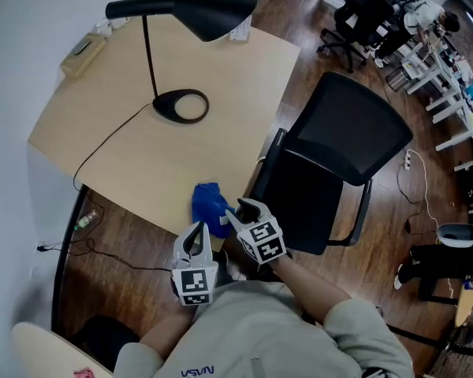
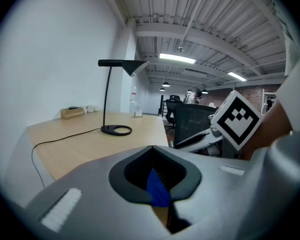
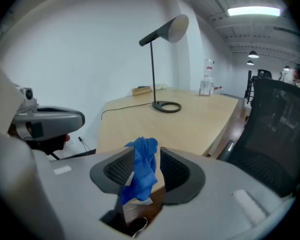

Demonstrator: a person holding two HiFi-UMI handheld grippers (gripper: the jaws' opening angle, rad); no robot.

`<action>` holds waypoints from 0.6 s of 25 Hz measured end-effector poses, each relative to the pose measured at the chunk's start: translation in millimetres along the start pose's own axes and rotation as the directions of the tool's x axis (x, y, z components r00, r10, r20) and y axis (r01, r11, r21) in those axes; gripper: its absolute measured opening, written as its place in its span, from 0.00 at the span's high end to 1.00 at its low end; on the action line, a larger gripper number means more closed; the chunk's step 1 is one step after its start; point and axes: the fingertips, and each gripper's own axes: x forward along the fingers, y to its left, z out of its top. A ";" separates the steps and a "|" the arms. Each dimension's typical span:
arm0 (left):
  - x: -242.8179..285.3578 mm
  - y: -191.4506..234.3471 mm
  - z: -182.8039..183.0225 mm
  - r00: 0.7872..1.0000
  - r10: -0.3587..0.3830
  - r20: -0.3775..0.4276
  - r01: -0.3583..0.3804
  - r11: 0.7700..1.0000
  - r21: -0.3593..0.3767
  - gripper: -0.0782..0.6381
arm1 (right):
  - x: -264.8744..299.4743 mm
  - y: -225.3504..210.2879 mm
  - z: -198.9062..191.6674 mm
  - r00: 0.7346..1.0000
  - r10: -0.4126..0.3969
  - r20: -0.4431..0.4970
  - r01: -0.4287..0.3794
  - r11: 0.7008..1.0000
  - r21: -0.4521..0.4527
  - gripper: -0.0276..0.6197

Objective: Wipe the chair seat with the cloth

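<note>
Two grippers hang at the desk's (image 1: pixel 134 172) near edge; left gripper (image 1: pixel 195 233) pressed together, empty; right gripper (image 1: pixel 243 209) spread, with the blue cloth (image 1: pixel 207 203) between its jaws, bunched, long axis upright, on that edge by the chair-side corner; bare wood beyond to the lamp (image 1: pixel 181 105); chair (image 1: pixel 299 203) beside the right edge.
</note>
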 end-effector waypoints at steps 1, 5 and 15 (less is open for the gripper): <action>2.9 -6.8 2.0 1.000 -0.025 0.005 0.025 1.000 0.006 0.88 | -10.6 -5.6 1.8 0.999 -0.025 0.022 0.024 1.000 0.009 0.73; 8.9 -38.0 15.5 0.994 -0.102 0.025 0.101 0.994 0.051 0.88 | -59.7 -26.3 6.3 0.985 -0.131 0.110 0.125 0.990 0.057 0.84; -2.3 -164.3 51.4 0.937 -0.346 0.045 0.339 0.934 0.112 0.88 | -218.9 -59.4 -20.1 0.899 -0.367 0.238 0.342 0.929 0.140 0.95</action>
